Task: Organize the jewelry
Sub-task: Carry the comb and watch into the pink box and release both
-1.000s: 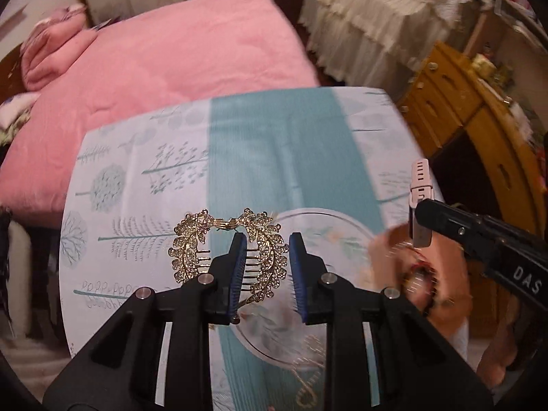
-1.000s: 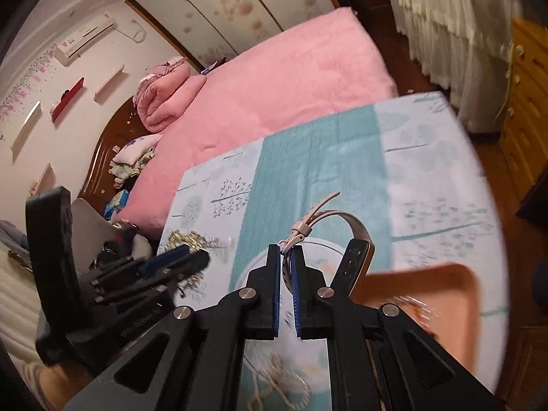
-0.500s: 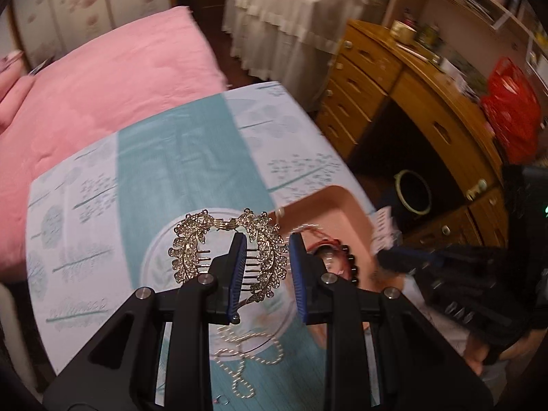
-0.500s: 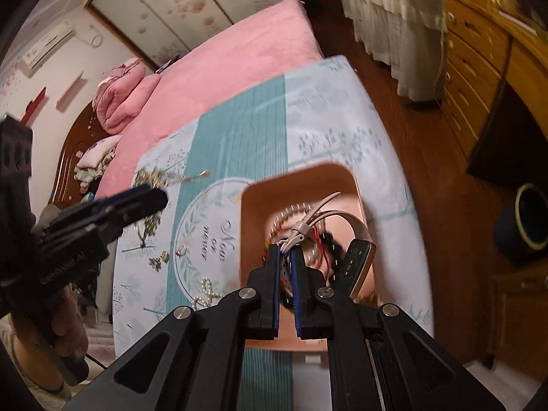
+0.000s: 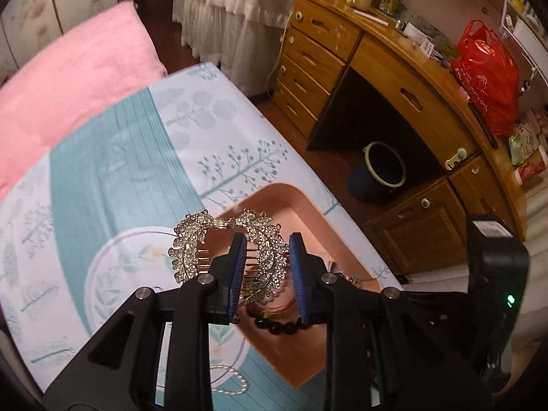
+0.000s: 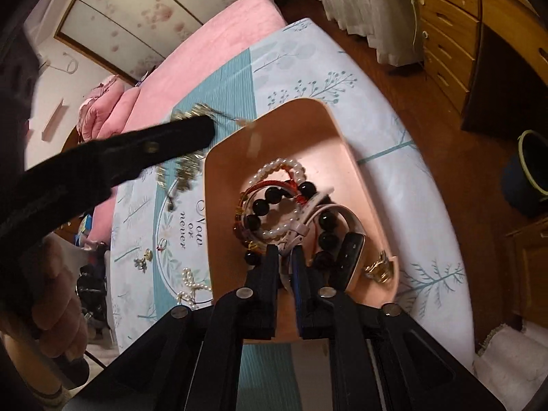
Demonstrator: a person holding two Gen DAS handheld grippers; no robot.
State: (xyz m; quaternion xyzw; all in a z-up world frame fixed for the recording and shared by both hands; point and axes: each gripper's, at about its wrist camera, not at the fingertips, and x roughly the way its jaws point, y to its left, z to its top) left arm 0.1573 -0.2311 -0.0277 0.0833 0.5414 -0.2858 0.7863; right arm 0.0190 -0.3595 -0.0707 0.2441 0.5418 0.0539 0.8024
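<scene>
My left gripper [image 5: 267, 275] holds a gold rhinestone hair comb [image 5: 263, 257] between its blue pads, above the near-left rim of the pink tray [image 5: 301, 202]. In the right wrist view my right gripper [image 6: 285, 263] is shut on the white strap [image 6: 301, 229] of a smart band [image 6: 349, 253], low inside the pink tray [image 6: 346, 157]. The tray holds a pearl bracelet [image 6: 284, 166], a black bead bracelet [image 6: 274, 195] and a red cord. The left gripper's arm [image 6: 113, 157] crosses the left of that view.
Loose pieces lie on the teal and white tablecloth [image 6: 308, 68]: a pearl string [image 6: 190, 282], small earrings [image 6: 142, 260], a ring [image 6: 161, 244]. A pink bed [image 5: 68, 78] lies behind the table. A wooden desk [image 5: 394, 68] and a dark bin [image 5: 380, 171] stand to the right.
Both grippers have moved over the pink tray. The right one has lowered the band into it. The left one carried the comb from the cloth to the tray's rim.
</scene>
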